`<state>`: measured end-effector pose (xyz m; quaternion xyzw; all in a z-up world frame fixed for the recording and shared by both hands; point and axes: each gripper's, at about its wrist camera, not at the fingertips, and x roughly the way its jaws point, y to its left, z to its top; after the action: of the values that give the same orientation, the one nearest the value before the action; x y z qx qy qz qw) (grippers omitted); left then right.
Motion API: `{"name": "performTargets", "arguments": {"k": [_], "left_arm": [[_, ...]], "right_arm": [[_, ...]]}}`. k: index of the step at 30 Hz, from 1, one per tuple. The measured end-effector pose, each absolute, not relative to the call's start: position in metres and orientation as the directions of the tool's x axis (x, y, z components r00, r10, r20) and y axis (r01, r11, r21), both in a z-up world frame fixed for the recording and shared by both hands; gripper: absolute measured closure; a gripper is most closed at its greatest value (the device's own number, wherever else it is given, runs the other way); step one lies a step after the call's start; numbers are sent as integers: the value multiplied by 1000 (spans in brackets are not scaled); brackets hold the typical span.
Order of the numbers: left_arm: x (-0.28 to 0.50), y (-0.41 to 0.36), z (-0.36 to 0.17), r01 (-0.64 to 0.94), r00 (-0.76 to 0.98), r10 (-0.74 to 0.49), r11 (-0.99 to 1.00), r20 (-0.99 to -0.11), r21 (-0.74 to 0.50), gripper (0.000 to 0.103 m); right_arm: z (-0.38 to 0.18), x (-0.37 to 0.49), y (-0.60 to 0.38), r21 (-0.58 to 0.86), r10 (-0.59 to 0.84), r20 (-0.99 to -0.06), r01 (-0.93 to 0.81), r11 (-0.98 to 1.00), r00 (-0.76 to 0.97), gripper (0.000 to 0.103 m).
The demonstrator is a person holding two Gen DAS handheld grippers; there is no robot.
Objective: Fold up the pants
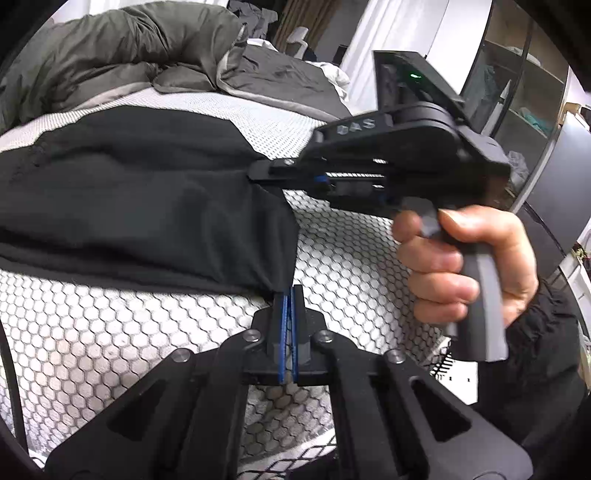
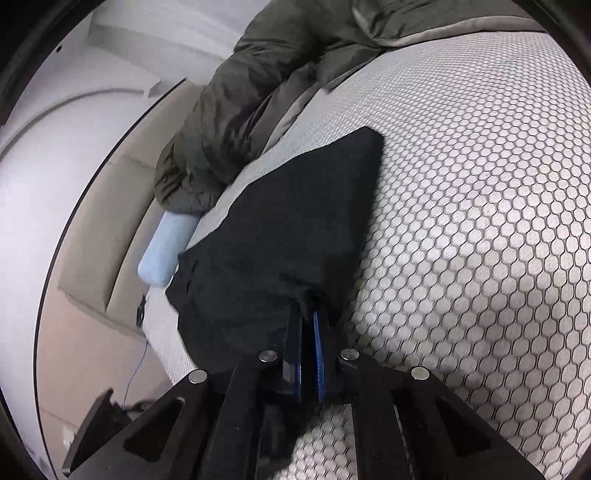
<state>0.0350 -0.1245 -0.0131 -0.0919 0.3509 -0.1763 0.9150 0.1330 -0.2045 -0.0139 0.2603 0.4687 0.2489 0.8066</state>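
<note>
- Left tongs [image 1: 287, 295] pressed together, pinching a corner of the black pants [image 1: 140, 192].
- Right tongs [image 2: 309, 314] likewise pinching the pants [image 2: 288, 229] at a bunched edge; seen from the left wrist [image 1: 258, 173], gripped by a bare hand [image 1: 476, 266].
- Pants spread ahead of both tongs on the bed [image 2: 480, 206], over white bedding with a dark honeycomb print.
- Beyond the pants, a rumpled grey-green duvet [image 1: 122, 48].
- Left of the right tongs, a pale blue pillow [image 2: 164, 245] at the bed's edge.
- Right of the left tongs, glass-fronted shelves [image 1: 524, 99]; farther back, white curtains [image 1: 391, 26].
</note>
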Motion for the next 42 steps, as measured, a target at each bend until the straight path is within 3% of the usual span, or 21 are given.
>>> {"name": "performTargets", "arguments": {"k": [2, 6, 9, 10, 13, 14, 15, 18, 20, 23, 27, 29, 33, 37, 40, 41, 42], "left_arm": [[34, -124, -16, 254, 686, -390, 920, -614, -300, 103], [21, -116, -11, 265, 671, -417, 907, -613, -326, 103], [8, -108, 3, 275, 666, -425, 904, -613, -328, 102], [4, -103, 12, 284, 675, -417, 908, -608, -308, 95], [1, -89, 39, 290, 731, -385, 923, -564, -254, 59], [4, -84, 46, 281, 753, -364, 931, -548, -233, 53], [11, -78, 54, 262, 774, -332, 943, -539, -205, 53], [34, -64, 64, 238, 789, -305, 952, -533, -193, 53], [54, -57, 66, 227, 791, -292, 956, -537, -186, 53], [85, -51, 60, 206, 780, -263, 965, -567, -165, 53], [113, -57, 38, 228, 725, -303, 953, -618, -201, 53], [106, -63, 29, 264, 683, -333, 942, -650, -206, 53], [77, -83, 15, 366, 657, -397, 911, -640, -189, 45], [64, -117, -12, 431, 632, -332, 902, -700, -38, 44], [60, -122, -22, 449, 619, -316, 893, -719, -6, 42], [61, -121, -24, 456, 610, -323, 890, -724, -13, 42], [61, -120, -25, 461, 601, -333, 887, -727, -25, 42]], "right_arm": [[-17, 136, -207, 659, 643, -621, -144, 738, 449, 98], [-16, 127, -221, 684, 650, -637, -83, 724, 415, 75], [-8, 98, -232, 704, 671, -611, -100, 703, 420, 68], [-11, 89, -228, 715, 685, -603, -104, 691, 409, 68], [-21, 74, -219, 739, 729, -595, -125, 662, 339, 68], [-26, 74, -216, 750, 740, -589, -121, 650, 323, 68], [-32, 74, -212, 759, 747, -589, -105, 642, 306, 68], [-39, 72, -200, 764, 748, -590, -90, 639, 305, 98], [-26, 61, -190, 740, 742, -590, -154, 654, 318, 101], [-7, 38, -174, 709, 756, -587, -266, 652, 288, 101], [-30, 26, -160, 655, 699, -680, -244, 715, 222, 98], [-28, 27, -161, 660, 708, -680, -261, 704, 190, 94], [13, 27, -196, 650, 699, -617, -267, 712, 361, 61], [8, 62, -208, 671, 652, -622, -135, 729, 433, 60], [-11, 99, -204, 687, 648, -643, -65, 724, 408, 61], [-14, 106, -205, 690, 650, -644, -60, 721, 404, 66], [-18, 118, -201, 685, 645, -650, -56, 726, 402, 80]]}}
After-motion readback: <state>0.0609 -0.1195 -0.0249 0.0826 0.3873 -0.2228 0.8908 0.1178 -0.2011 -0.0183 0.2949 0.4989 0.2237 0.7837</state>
